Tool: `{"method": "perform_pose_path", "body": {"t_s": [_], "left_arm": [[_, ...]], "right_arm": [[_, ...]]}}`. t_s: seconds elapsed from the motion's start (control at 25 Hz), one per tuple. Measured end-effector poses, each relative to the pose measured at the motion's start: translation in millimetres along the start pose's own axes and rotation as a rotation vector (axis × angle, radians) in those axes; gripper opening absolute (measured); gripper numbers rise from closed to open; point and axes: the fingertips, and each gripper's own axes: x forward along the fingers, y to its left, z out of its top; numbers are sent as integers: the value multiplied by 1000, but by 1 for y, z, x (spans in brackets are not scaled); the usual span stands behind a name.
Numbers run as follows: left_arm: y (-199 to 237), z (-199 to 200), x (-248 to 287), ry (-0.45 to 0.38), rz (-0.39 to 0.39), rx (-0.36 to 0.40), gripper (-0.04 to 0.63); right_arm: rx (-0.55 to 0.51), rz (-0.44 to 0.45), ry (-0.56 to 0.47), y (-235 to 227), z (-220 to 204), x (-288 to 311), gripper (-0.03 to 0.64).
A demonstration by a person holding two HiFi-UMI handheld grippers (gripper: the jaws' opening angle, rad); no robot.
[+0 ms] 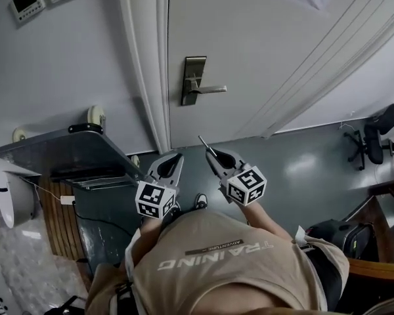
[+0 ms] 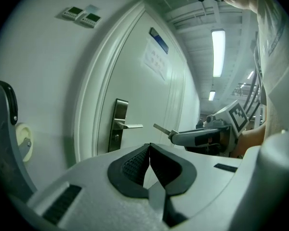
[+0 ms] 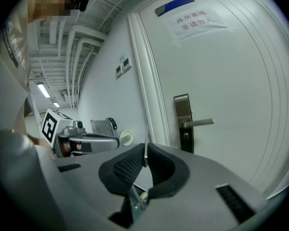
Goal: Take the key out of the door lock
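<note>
Right gripper (image 1: 214,154) jaws clamped on the key (image 3: 145,149), blade sticking out past the tips, well apart from the door lock (image 1: 192,84). Left gripper (image 1: 173,158) jaws together, empty.

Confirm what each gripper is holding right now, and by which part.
Right gripper is shut on the key, clamped at its rear end; the thin blade sticks out past the pads. Left gripper is shut and empty.

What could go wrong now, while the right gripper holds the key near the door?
The right gripper pinches only one end of the thin key, so it may pivot or slip out and fall. The shut left gripper is close beside it and could knock the key's free tip.
</note>
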Motion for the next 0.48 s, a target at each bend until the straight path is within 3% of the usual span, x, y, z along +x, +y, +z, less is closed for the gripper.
{"method": "perform_pose_path", "body": {"t_s": [0.12,0.24,0.36,0.48], "left_arm": [[-1,6,-3,0,5,33,9],[21,19,-5,-18,68,56,9],[38,40,-10,-54,119,70,9],[44,56,-14,-106,148,71,9]], "right_arm": [[13,0,-62,-1,16,-4,28],[-17,-10,-104,-7,31,-7,28],[-76,-33,-99,-13,33,-9,28],[-59,-20,-94,-19,34,-5,28]]}}
